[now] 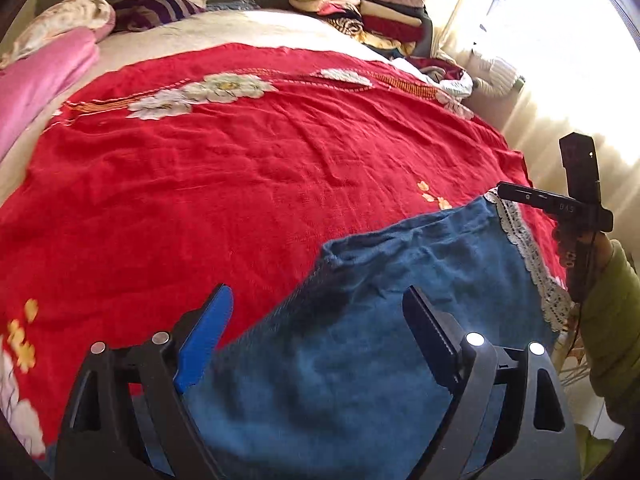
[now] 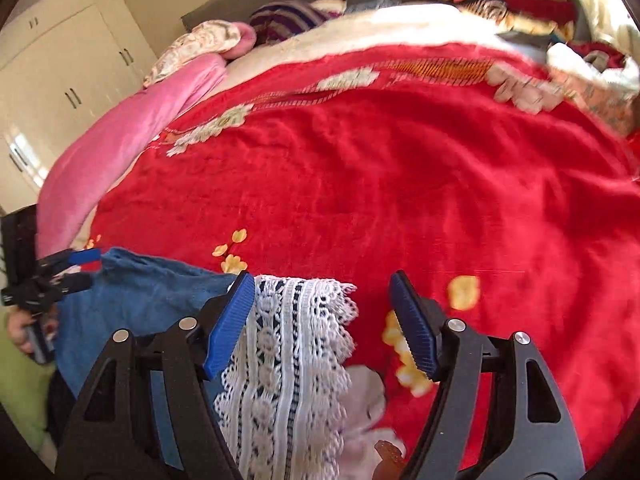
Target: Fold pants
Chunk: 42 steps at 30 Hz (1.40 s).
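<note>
Both grippers' jaws gape above the blue pants [image 1: 360,360], gripping nothing.

Sunlit curtain [image 1: 532,92], cream wardrobe [image 2: 60,68], red bedspread [image 1: 240,160].

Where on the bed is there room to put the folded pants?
The wide middle of the red blanket is bare, between the pink quilt and the blue pants. The far corner is crowded with stacked clothes.

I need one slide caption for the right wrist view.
Open right gripper above the white lace hem of blue pants on a red blanket.
</note>
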### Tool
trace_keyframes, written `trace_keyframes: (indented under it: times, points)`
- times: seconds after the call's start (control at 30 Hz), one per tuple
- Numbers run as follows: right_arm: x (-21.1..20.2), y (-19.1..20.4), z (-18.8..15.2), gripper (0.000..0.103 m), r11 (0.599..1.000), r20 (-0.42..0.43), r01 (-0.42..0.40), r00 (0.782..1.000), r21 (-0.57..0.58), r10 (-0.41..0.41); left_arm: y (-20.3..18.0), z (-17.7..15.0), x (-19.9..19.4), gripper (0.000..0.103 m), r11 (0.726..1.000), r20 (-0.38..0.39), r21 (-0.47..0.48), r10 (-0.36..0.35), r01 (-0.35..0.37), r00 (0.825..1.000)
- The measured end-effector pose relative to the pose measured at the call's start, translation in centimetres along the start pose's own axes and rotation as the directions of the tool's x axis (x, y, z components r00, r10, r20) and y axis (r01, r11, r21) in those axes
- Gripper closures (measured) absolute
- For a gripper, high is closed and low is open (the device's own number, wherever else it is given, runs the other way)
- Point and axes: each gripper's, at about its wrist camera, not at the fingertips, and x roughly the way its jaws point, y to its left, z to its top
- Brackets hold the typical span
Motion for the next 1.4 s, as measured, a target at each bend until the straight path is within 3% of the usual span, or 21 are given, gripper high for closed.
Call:
trace_keyframes:
  times: [0.03,0.1,0.13,0.2,0.27,0.37,0.57,0.73,0.87,1.0,1.1,1.17,1.2,1.3,1.37,1.4]
  points:
    - [0.7,-0.1,-0.1,0.04,1.0,-0.019,-0.022,1.0,0.003,0.022,0.2,0.3,0.8,0.018,1.0,-0.016,-0.005,-0.012,0.012,1.0]
    - [1.3,-0.2,-0.2,0.045,0.999,-0.037,-0.035,0.999,-0.001,0.035,0.6,0.7,2.0,0.032,0.998,-0.043,-0.03,-0.05,0.048,0.998]
    - [1.5,-0.3,-0.3,0.049,0.999,-0.037,-0.042,0.998,0.0,0.042,0.6,0.7,2.5,0.048,0.996,-0.05,-0.039,-0.085,0.083,0.995]
    - [1.5,-0.2,-0.5,0.072,0.997,-0.038,-0.083,0.996,-0.001,0.083,0.3,0.7,2.9,0.06,0.992,-0.055,-0.032,-0.122,0.121,0.991]
    - [1.4,0.2,-0.7,0.083,0.993,-0.042,-0.112,0.993,-0.024,0.111,-0.5,0.6,3.4,0.087,0.987,-0.062,-0.009,-0.161,0.161,0.985]
    - [0.6,1.2,-1.1,0.088,0.988,-0.012,-0.136,0.991,-0.071,0.135,-0.8,0.6,3.1,0.093,0.985,-0.057,0.004,-0.171,0.171,0.984]
    - [-1.6,2.9,1.6,0.088,0.978,0.111,-0.089,0.988,-0.19,0.111,0.2,3.1,2.4,0.093,0.988,-0.004,-0.023,-0.155,0.155,0.988]
    - [2.5,2.8,3.1,0.087,0.963,0.033,0.035,0.999,-0.268,-0.027,1.2,4.0,5.1,0.092,0.995,-0.054,-0.044,-0.091,0.089,0.994]
    - [4.9,2.3,2.0,0.081,0.95,-0.007,0.098,0.994,-0.296,-0.105,1.8,3.2,6.4,0.089,0.994,-0.051,-0.07,-0.084,0.08,0.995]
    - [4.3,1.7,2.0,0.06,0.955,0.008,0.133,0.991,-0.263,-0.136,2.3,2.6,5.7,0.083,0.992,-0.018,-0.09,-0.086,0.084,0.996]
    - [2.8,1.6,2.1,0.058,0.961,0.028,0.171,0.985,-0.218,-0.169,2.6,2.0,4.3,0.064,0.993,0.005,-0.113,-0.026,0.027,1.0]
    - [0.5,1.7,1.8,0.056,0.963,0.08,0.192,0.981,-0.191,-0.179,2.4,1.4,2.4,0.048,0.991,0.033,-0.125,0.049,-0.045,0.998]
    - [-0.6,1.7,1.7,0.054,0.964,0.103,0.196,0.978,-0.179,-0.18,2.3,1.1,1.7,0.046,0.991,0.047,-0.122,0.068,-0.062,0.997]
    - [-4.2,2.3,0.1,0.048,0.967,0.164,0.189,0.973,-0.17,-0.161,1.8,-0.6,-1.7,0.036,0.979,0.093,-0.122,0.172,-0.161,0.981]
    - [-6.1,3.2,-1.9,0.047,0.96,0.183,0.205,0.968,-0.19,-0.17,1.7,-1.6,-3.4,0.021,0.973,0.117,-0.141,0.2,-0.183,0.973]
    - [-6.4,3.6,-2.4,0.047,0.958,0.186,0.207,0.968,-0.197,-0.171,1.7,-2.5,-4.6,0.019,0.968,0.134,-0.162,0.214,-0.192,0.968]
